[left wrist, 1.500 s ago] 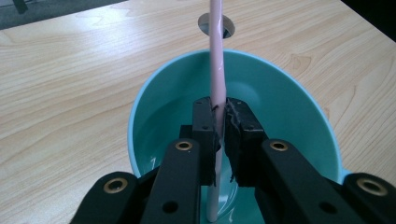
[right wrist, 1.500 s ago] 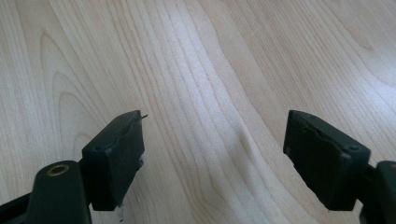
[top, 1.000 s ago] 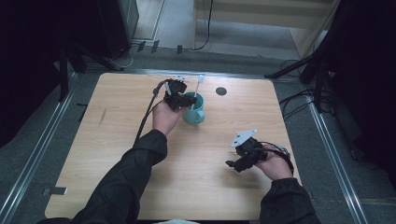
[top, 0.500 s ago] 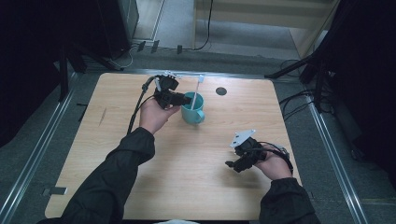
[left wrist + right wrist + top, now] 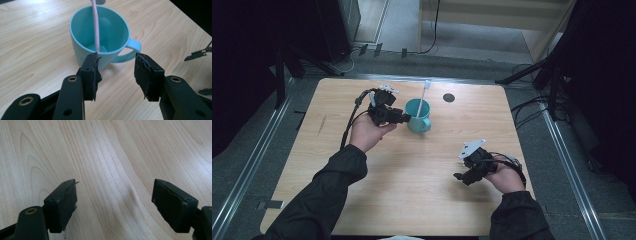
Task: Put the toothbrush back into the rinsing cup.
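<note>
Toothbrush (image 5: 422, 100) released upright in teal mug (image 5: 418, 116) at table (image 5: 412, 200) centre-far, left gripper (image 5: 403, 119) drawn back leftward, jaws just opened wide and empty; right gripper (image 5: 460, 177) idle near-right, jaws wide, empty; placement judged complete.

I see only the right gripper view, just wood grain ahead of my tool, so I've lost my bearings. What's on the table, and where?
Observer: A teal mug stands upright toward the far middle of the table, well apart from your right tool, which is open near the front right.
Operator: Anything in it?
Observer: A thin pinkish stick stands in it and rises past the rim.
Operator: And the left tool?
Observer: The left tool is just left of the mug. Its jaws have just been opening, with nothing between them, and the mug sits just beyond the tips.
</note>
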The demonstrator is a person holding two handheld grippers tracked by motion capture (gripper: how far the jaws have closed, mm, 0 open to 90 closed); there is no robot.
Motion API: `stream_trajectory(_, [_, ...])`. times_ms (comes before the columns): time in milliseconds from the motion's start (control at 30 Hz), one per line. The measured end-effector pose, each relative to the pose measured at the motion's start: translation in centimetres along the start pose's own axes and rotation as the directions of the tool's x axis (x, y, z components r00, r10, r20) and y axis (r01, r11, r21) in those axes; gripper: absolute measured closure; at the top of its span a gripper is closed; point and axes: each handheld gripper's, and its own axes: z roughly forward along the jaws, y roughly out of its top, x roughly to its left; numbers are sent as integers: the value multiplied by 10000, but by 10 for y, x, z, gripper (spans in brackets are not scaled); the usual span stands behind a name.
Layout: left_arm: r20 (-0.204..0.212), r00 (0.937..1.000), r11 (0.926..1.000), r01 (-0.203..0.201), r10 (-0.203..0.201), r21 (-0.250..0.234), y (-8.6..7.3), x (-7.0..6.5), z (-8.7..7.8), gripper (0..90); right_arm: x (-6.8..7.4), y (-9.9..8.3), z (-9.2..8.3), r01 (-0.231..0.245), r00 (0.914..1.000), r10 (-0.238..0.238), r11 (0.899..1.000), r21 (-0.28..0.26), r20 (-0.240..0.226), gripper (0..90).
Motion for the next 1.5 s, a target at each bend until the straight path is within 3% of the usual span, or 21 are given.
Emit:
stream_trajectory(367, [167,9999,9994,-23,17,347,-22,3,-7,502,0,-2,-1,-46,10000,46,10000,29,12,203])
stream_trajectory(633, [304,9995,9995,116,-125,303,-37,6,-12,474,0,-2,0,-12,10000,12,10000,55,0,203])
stream_trajectory(767, [202,9997,9989,133,-142,444,-44,7,-12,464,0,-2,0,-26,10000,26,10000,68,17,203])
stream_trajectory(900, [471,9985,9988,265,-284,421,-57,10,-16,463,0,-2,-1,-105,9999,104,9999,68,91,203])
stream_trajectory(1233, [390,9992,9982,-8,-16,602,-80,11,-25,429,-1,-4,-3,-210,9998,210,9998,6,64,203])
stream_trajectory(1500, [367,9993,9987,76,-95,511,-95,11,-36,405,-1,-5,-5,-195,9998,195,9998,-20,100,203])
